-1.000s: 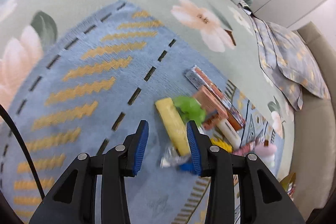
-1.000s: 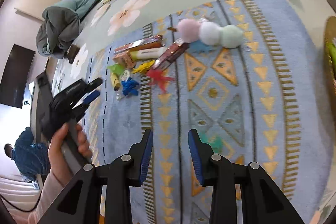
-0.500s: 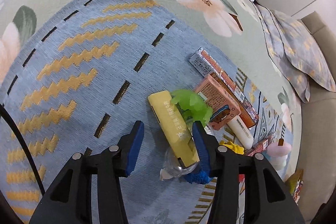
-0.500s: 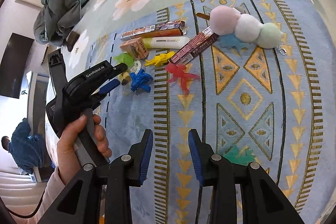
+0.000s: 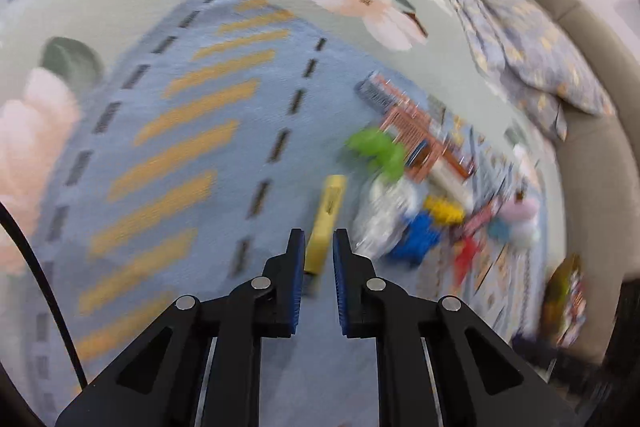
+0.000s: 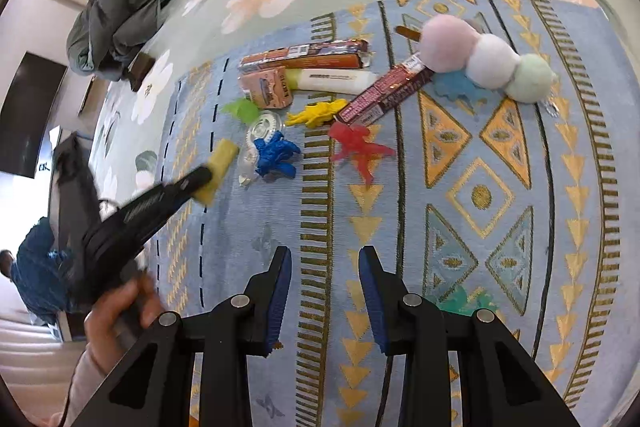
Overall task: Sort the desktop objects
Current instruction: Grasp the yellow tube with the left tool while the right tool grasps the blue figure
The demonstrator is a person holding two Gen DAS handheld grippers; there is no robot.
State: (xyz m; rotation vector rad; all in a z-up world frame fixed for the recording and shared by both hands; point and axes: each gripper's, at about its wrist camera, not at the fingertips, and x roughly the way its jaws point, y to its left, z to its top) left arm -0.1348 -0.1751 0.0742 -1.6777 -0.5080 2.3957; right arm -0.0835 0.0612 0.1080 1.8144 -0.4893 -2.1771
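Plainly the step in hand was the pick-up of the yellow bar (image 5: 325,223), which lay at the left edge of the clutter, just left of the blue toy figure (image 6: 276,155) with the clear tape dispenser (image 6: 260,131) between them. The left gripper (image 5: 319,247) had its fingers (image 5: 297,255) clamped on the bar's near end, about as tightly shut as they go, the far end jutting forward beyond the pads. Held so close to one end, the bar would likely droop or twist, so a slow, straight lift off the blue rug (image 6: 500,195) seemed wise, clear of the dispenser and the green toy (image 5: 376,151) just beyond the blue figure. Blur in the left wrist view suggested haste; steadier carriage would guard the grip. Right of the blue figure lay the red toy figure (image 6: 356,147), and well right of that, nearer the camera, the right gripper (image 6: 324,283) hung over bare rug, its fingers partly open and holding nothing. It should keep out of the left hand's way.
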